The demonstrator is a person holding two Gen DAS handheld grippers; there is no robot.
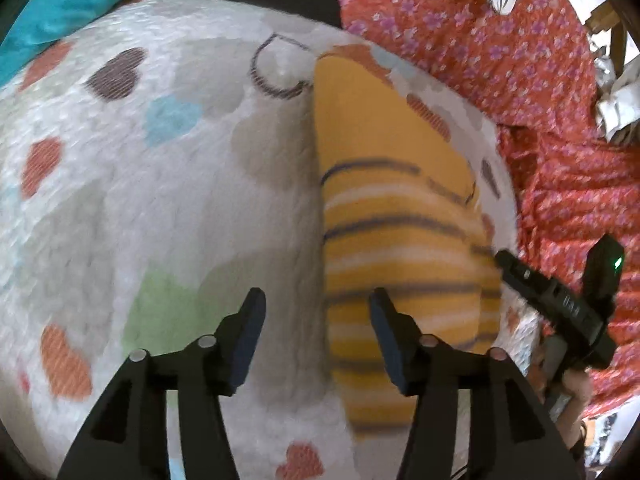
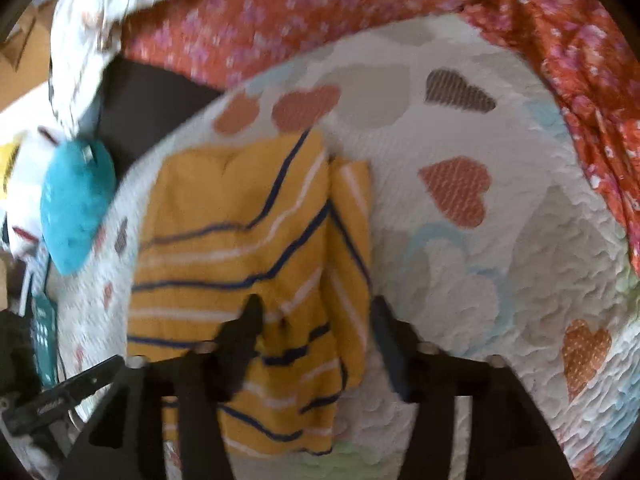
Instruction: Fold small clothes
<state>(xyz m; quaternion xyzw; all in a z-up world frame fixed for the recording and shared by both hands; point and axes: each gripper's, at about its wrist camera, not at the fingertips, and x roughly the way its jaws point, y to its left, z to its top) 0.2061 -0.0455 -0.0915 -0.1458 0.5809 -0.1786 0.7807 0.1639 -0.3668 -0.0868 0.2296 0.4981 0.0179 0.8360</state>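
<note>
A small yellow garment (image 1: 384,216) with navy and white stripes lies folded lengthwise on a white quilt (image 1: 160,184) printed with coloured hearts. My left gripper (image 1: 318,300) is open and empty above the garment's left edge. My right gripper (image 2: 318,308) is open above the garment (image 2: 256,248), its fingers straddling the near right part without holding it. The right gripper also shows in the left wrist view (image 1: 560,304) at the garment's right side.
A red floral cloth (image 1: 500,40) lies bunched beyond and to the right of the quilt. A teal cushion (image 2: 76,208) sits at the quilt's left edge, with a white patterned cloth (image 2: 100,12) above it. Dark surface (image 2: 152,100) lies behind.
</note>
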